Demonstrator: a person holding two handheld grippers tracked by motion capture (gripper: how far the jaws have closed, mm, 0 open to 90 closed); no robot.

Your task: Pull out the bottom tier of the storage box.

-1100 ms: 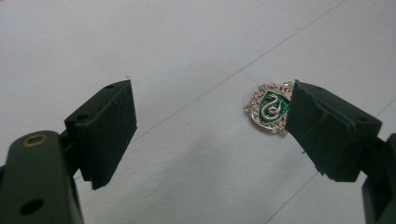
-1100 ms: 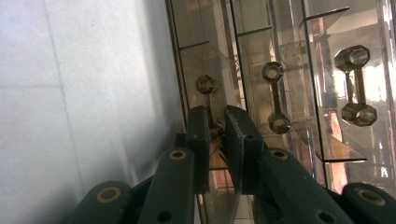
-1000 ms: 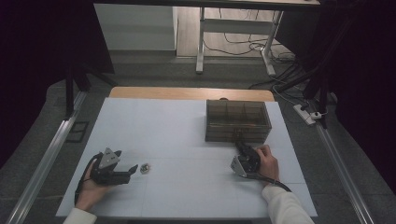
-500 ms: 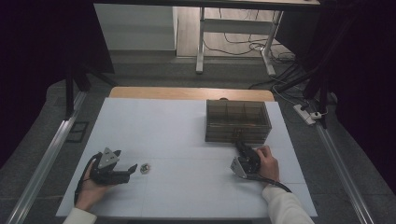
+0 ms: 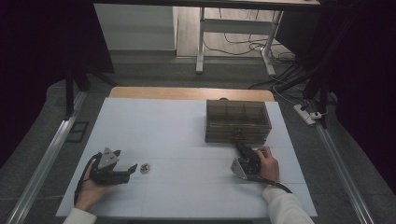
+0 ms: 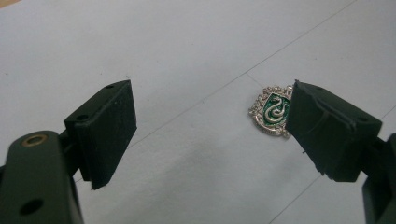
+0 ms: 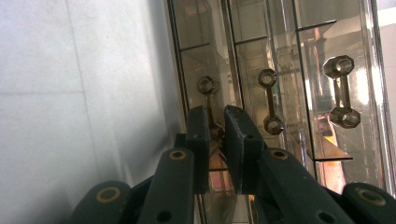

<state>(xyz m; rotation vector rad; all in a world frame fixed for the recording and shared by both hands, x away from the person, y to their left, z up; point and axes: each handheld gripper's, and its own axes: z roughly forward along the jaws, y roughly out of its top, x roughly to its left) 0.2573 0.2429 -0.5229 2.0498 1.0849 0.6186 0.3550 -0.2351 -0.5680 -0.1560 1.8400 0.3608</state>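
One smoky clear drawer box (image 5: 238, 122) stands on the far right part of the white table (image 5: 154, 126). The right gripper view shows three drawer fronts, each with one dumbbell-shaped handle, three handles in all. The right gripper (image 5: 241, 148), held in the person's right hand (image 5: 267, 163), points at the box's near face. Its jaws are drawn narrow and pinch the leftmost drawer handle (image 7: 209, 105) in that view, the lowest drawer beside the table surface.

One small silver badge (image 5: 144, 168) with a green shield and a snake on it lies on the near left part of the table, well apart from the box. The left gripper (image 5: 131, 168), lying in the person's left hand (image 5: 88, 189), points right at the badge. Its jaws stand wide with nothing between them; in the left gripper view, the badge (image 6: 271, 111) lies just beyond one jaw's tip.
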